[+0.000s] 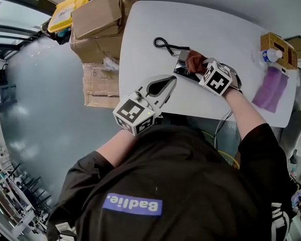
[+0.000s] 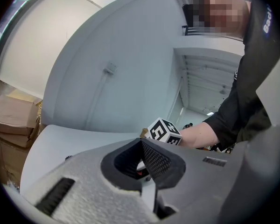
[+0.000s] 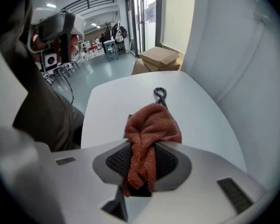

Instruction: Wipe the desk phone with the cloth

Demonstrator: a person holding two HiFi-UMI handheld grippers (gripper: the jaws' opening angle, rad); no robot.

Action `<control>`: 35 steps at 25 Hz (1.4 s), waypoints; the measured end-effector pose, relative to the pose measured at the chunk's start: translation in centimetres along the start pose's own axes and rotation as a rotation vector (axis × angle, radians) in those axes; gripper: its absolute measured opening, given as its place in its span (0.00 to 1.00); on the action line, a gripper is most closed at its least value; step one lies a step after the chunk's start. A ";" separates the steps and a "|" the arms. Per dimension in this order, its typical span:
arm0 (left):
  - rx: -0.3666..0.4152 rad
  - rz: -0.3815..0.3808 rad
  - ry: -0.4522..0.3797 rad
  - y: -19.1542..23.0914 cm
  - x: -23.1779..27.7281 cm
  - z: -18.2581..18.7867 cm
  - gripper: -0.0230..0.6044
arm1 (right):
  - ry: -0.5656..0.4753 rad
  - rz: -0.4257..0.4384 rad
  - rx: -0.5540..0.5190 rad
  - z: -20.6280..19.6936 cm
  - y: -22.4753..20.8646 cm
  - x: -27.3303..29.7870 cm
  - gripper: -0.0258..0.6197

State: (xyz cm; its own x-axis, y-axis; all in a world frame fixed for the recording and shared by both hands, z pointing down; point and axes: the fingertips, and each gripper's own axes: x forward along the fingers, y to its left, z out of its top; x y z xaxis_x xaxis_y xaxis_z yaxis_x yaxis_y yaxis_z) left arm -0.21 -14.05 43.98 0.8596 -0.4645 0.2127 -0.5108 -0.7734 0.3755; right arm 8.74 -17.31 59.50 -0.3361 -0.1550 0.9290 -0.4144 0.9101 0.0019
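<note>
The dark desk phone lies mid-table on the white table. Its coiled cord trails toward the far side. My right gripper is shut on a rust-brown cloth, and the cloth rests on the phone's top. In the right gripper view the cloth bunches between the jaws of the right gripper and hides most of the phone; the cord shows beyond it. My left gripper hovers just left of the phone, shut and holding nothing. In its own view the left gripper has its tips touching.
Cardboard boxes stand stacked off the table's left side, with a yellow item behind them. A wicker basket with a bottle sits at the table's right end. Next to it a purple cloth lies at the edge.
</note>
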 end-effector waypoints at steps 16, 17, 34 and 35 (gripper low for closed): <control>0.023 -0.069 0.039 -1.8 2.1 -0.1 0.05 | -0.060 -0.130 0.113 -3.9 -2.5 -4.0 0.21; 0.024 -0.069 0.043 -1.8 2.3 -0.1 0.05 | -0.068 -0.148 0.125 -4.2 -3.3 -4.4 0.21; 0.062 -0.133 0.112 -4.2 5.8 -0.4 0.05 | -0.096 -0.243 0.291 -12.0 -5.5 -5.1 0.21; 0.064 -0.134 0.115 -4.1 5.6 -0.4 0.05 | -0.096 -0.231 0.291 -12.0 -4.7 -4.5 0.21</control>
State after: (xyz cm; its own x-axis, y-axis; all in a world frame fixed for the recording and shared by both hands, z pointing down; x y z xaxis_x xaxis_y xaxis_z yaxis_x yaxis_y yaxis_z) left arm 6.74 -13.26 44.02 0.9135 -0.3062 0.2679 -0.3884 -0.8524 0.3501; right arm 22.37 -16.30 59.72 -0.2782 -0.3912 0.8773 -0.7068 0.7018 0.0888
